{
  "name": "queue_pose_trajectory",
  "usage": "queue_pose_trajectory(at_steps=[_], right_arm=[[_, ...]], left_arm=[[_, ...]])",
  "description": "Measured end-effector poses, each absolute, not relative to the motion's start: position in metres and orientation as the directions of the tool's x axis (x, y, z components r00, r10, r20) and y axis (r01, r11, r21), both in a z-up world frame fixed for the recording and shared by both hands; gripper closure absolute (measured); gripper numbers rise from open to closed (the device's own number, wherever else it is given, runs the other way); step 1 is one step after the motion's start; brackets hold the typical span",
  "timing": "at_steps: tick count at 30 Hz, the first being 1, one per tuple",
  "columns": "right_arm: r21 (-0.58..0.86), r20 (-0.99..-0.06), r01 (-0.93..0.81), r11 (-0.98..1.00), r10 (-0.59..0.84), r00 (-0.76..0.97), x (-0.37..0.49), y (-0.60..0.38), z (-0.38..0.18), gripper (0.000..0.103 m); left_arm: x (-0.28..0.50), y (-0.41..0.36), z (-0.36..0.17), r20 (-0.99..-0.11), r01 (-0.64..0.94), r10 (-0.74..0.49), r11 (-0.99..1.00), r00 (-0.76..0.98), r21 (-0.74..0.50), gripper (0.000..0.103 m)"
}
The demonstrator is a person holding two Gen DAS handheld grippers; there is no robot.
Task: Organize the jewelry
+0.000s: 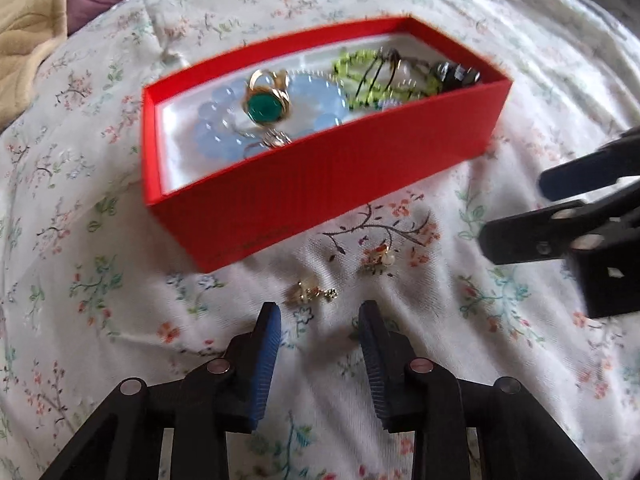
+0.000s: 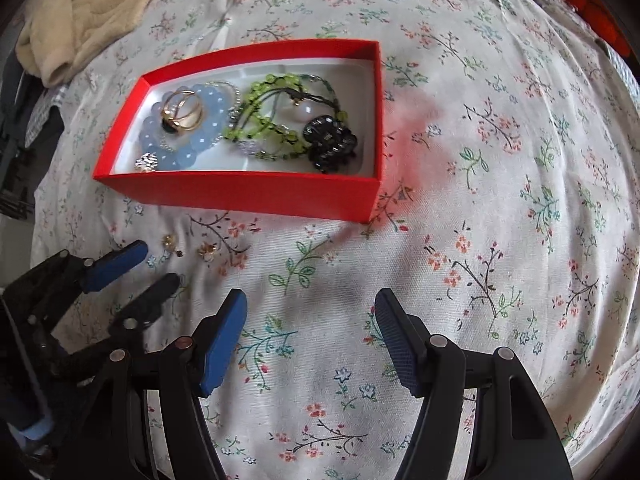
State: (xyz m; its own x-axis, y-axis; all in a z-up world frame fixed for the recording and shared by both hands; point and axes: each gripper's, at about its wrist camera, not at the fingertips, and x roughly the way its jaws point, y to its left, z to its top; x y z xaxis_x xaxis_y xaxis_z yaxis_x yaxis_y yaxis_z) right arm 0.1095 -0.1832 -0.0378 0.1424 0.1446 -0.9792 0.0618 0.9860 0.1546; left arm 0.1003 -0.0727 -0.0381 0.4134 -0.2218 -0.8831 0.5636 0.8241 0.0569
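Where the floral sheet (image 2: 480,160) spreads over the bed, a beige blanket (image 2: 92,12) lies bunched at its far left corner. On the sheet stands an open red box (image 2: 256,194) with a white lining; faint dark lettering runs along its near wall in the left wrist view, too blurred to read.

Inside the box, a pale blue bead bracelet (image 2: 200,136) lies at the left end, and a gold ring with a green stone (image 1: 266,100) rests on top of it. A small silver piece (image 2: 147,161) sits by the bracelet at the near wall. A green bead bracelet (image 2: 264,120) tangled with dark cords fills the middle, and a black bead piece (image 2: 330,142) sits at the right end.

Outside the box, on the sheet just in front of its near wall, lie two small gold earrings, one (image 1: 310,294) close ahead of the left gripper (image 1: 320,312) and the other (image 1: 376,262) beside it, nearer the box.

The left gripper's jaws stand partly apart with nothing between them, above the sheet. The right gripper (image 2: 310,302) hangs over bare sheet to the right, its jaws wide apart and empty.
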Motion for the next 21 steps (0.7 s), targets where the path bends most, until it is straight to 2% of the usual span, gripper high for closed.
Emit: queue_pose_trajectory(at_steps=[4, 5, 7, 8, 14, 21], right_arm=[[0.154, -0.980, 0.067, 0.986, 0.144, 0.138, 0.113, -0.187, -0.040, 0.034], [0.153, -0.980, 0.067, 0.986, 0.143, 0.139, 0.113, -0.187, -0.040, 0.034], [0.156, -0.980, 0.071, 0.985, 0.145, 0.139, 0.113, -0.190, -0.040, 0.034], [0.156, -0.980, 0.073, 0.985, 0.145, 0.139, 0.112, -0.192, -0.039, 0.034], [0.160, -0.979, 0.063, 0.985, 0.150, 0.142, 0.106, -0.192, -0.037, 0.034], [0.193, -0.972, 0.039, 0.980, 0.186, 0.143, 0.113, -0.174, -0.037, 0.034]], left_arm=[[0.106, -0.077, -0.041, -0.873, 0.547, -0.228, 0.836, 0.431, 0.052, 0.067], [0.107, -0.077, -0.041, -0.873, 0.546, -0.233, 0.837, 0.428, 0.044, 0.069], [0.106, -0.078, -0.041, -0.875, 0.550, -0.241, 0.834, 0.421, 0.035, 0.078], [0.106, -0.079, -0.040, -0.878, 0.555, -0.240, 0.831, 0.414, 0.034, 0.091], [0.102, -0.074, -0.035, -0.894, 0.536, -0.226, 0.844, 0.387, 0.018, 0.093], [0.101, -0.038, -0.023, -0.915, 0.410, -0.183, 0.912, 0.359, -0.021, 0.093]])
